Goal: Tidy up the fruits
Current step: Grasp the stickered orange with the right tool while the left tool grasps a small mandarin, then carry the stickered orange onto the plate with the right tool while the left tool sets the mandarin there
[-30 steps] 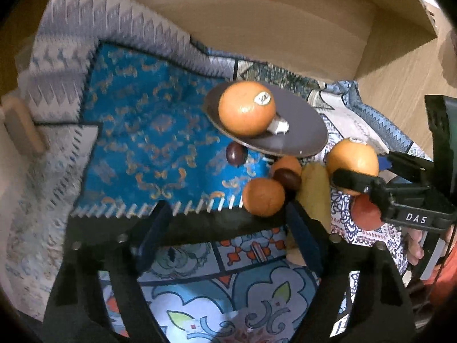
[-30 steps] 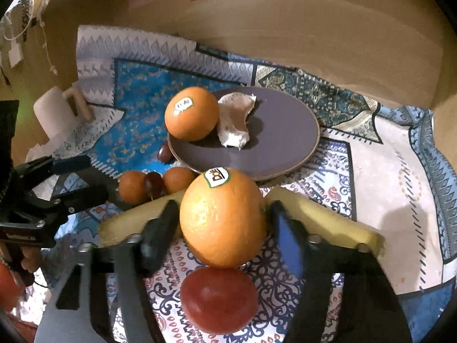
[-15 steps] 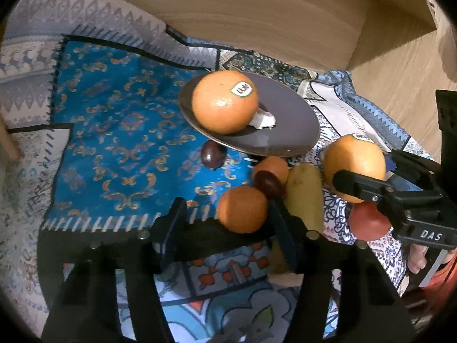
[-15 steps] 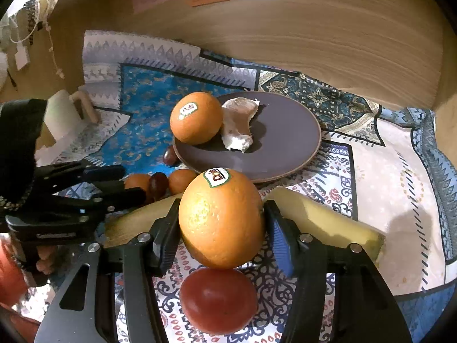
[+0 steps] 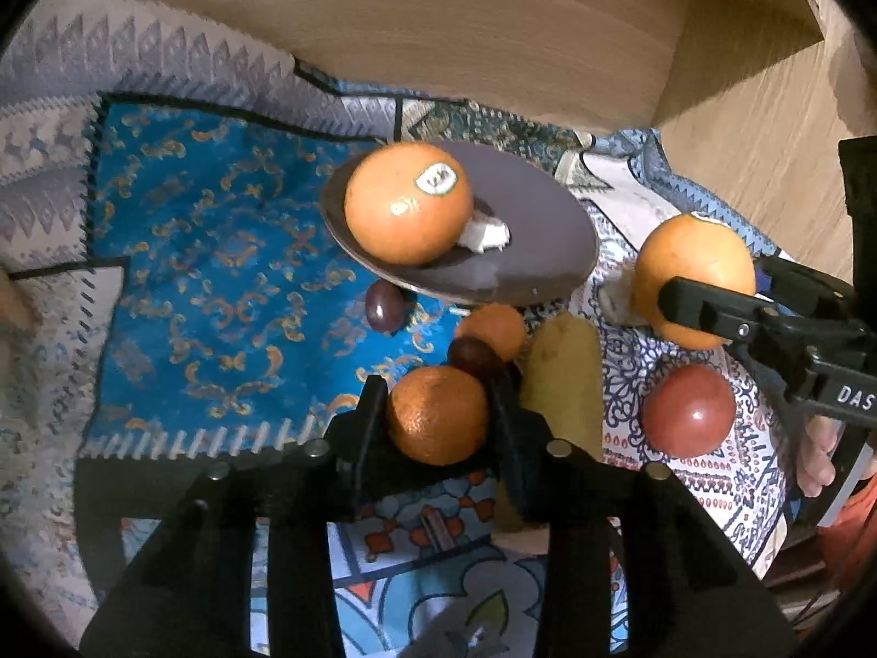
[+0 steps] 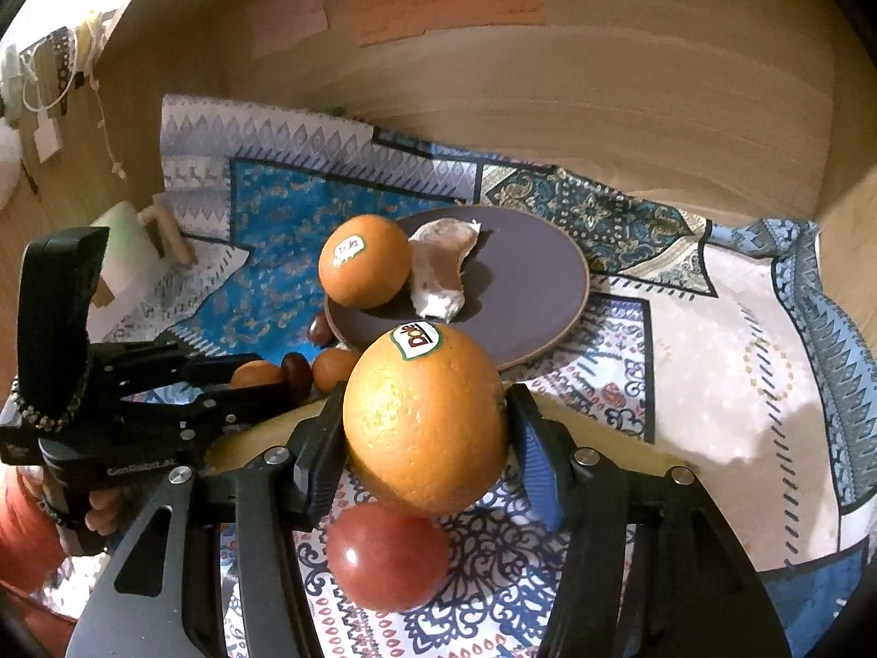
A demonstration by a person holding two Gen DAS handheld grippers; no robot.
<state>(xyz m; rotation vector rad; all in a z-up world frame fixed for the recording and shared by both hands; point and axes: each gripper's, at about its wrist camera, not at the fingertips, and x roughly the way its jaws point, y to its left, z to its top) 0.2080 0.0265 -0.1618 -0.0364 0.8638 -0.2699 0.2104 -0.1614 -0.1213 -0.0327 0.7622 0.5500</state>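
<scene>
Now clamped: left tongs [image 5: 438, 411] closed on a small mandarin [image 5: 438, 415], gripped on both flanks, low over the patterned cloth [image 5: 219, 274] on the table. Right tongs [image 6: 425, 427] likewise pressed against a large orange [image 6: 425, 419] with a Dole sticker on top, held above a red tomato [image 6: 386, 556] lying on the cloth just beneath and partly covered by it.

Counted: two large oranges, one in the right tongs and one [image 6: 364, 260] on the dark round plate [image 6: 537, 285], at its left edge. Two small mandarins, one in the left tongs and another [image 5: 493, 329] just beyond it. Two dark plum-like fruits, one [image 5: 474, 356] wedged between the mandarins, touching both, another [image 5: 386, 306] beside the plate rim. One tomato. One long yellowish fruit [image 5: 564, 384] lying right of the left tongs, its near end cut off behind the tong frame; kind hard to tell. One white scrap [image 6: 438, 274] on the plate next to the orange, possibly peel, not clear.

Hard to make out: writing on the paper notes [image 6: 444, 5] stuck to the wooden back wall [image 6: 603, 109]; pale object [image 6: 131, 257] at far left, blurred.
</scene>
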